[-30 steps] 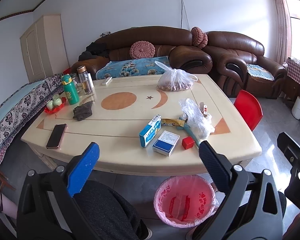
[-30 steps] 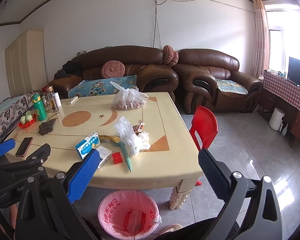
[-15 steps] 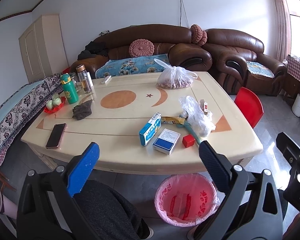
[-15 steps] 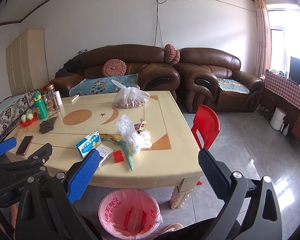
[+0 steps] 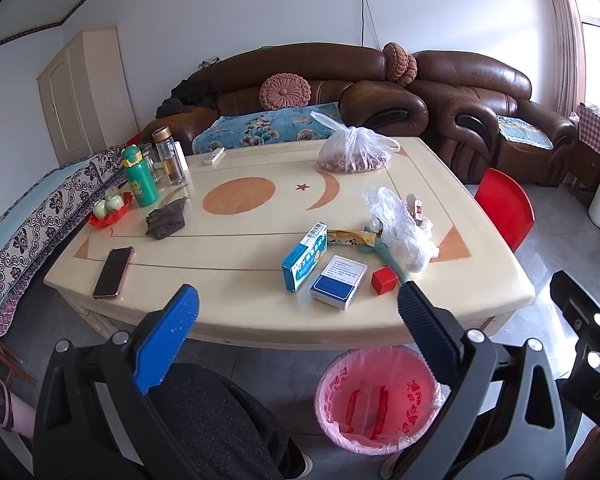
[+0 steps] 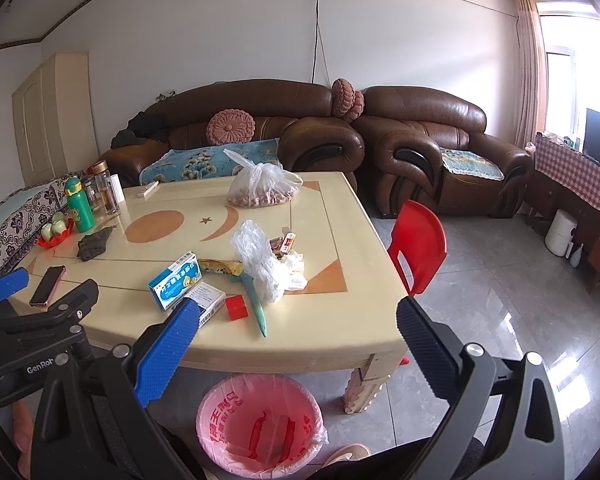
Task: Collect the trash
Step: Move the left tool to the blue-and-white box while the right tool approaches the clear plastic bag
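Observation:
A cream table (image 5: 236, 280) (image 6: 324, 332) holds litter near its front right: a blue medicine box (image 5: 305, 256) (image 6: 175, 280), a white-and-blue box (image 5: 339, 281) (image 6: 210, 300), a small red box (image 5: 384, 279) (image 6: 236, 306), a crumpled clear bag (image 5: 400, 228) (image 6: 260, 260), a yellow wrapper (image 5: 350, 237) (image 6: 220, 266) and a teal wrapper (image 6: 257, 304). A pink-lined bin (image 5: 376, 400) (image 6: 260, 424) stands on the floor below the table's front edge. My left gripper (image 5: 298, 308) is open and empty, short of the table. My right gripper (image 6: 298, 320) is open and empty too.
A phone (image 5: 113, 266), a dark cloth (image 5: 166, 218), a green bottle (image 5: 140, 178), a glass bottle (image 5: 169, 155) and a red dish (image 5: 110, 212) sit at the left. A tied bag of nuts (image 5: 352, 152) lies at the back. A red chair (image 6: 418, 248) stands right; brown sofas (image 6: 420, 152) stand behind.
Both grippers have drifted slightly closer to the table and a little higher. Nothing on the table has moved.

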`<state>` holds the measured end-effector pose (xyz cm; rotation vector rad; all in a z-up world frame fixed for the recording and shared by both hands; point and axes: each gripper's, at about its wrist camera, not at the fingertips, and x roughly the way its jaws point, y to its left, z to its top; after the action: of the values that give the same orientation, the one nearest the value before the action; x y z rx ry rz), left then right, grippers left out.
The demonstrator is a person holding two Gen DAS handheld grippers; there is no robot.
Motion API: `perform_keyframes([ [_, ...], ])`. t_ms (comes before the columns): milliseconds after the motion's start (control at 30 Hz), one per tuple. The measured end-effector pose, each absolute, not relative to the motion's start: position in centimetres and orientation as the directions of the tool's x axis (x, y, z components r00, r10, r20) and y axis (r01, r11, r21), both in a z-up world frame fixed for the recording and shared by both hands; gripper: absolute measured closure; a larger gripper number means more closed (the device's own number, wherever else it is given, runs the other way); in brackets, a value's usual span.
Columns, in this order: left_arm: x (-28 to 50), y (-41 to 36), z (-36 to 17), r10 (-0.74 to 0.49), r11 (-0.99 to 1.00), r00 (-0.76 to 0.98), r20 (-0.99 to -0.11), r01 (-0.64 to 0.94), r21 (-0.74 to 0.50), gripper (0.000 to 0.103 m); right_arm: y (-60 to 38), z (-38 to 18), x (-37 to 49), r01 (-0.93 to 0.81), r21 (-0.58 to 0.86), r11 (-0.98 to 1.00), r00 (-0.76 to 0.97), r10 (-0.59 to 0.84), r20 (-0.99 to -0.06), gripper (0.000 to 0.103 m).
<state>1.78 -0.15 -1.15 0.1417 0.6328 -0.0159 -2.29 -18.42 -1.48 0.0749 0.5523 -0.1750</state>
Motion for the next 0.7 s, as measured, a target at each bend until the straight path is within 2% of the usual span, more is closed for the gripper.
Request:
perform_keyframes([
  [267, 3.8, 0.9, -1.7, 0.022, 0.989, 0.800, -0.600, 0.070, 0.130, 0.006, -18.8, -2.6, -0.7, 0.148, -0.005, 0.989, 0.838, -0.129, -0.530, 0.006],
  [500, 7.6, 1.5, -3.4, -0.004, 0.980, 0.770, -0.638, 0.129, 0.150, 0.006, -19.8, -5.4, 3.4, 0.022, 0.070, 0.997, 0.800, 0.025, -0.599, 0.006],
  [700, 11.4, 1.9, -5.7, -0.003, 0.974, 0.729, -0.684, 0.157, 0.163, 0.006, -20.5, -8.3, 7.5, -0.028, 0.074, 0.997, 0.760, 0.070, -0.646, 0.006],
])
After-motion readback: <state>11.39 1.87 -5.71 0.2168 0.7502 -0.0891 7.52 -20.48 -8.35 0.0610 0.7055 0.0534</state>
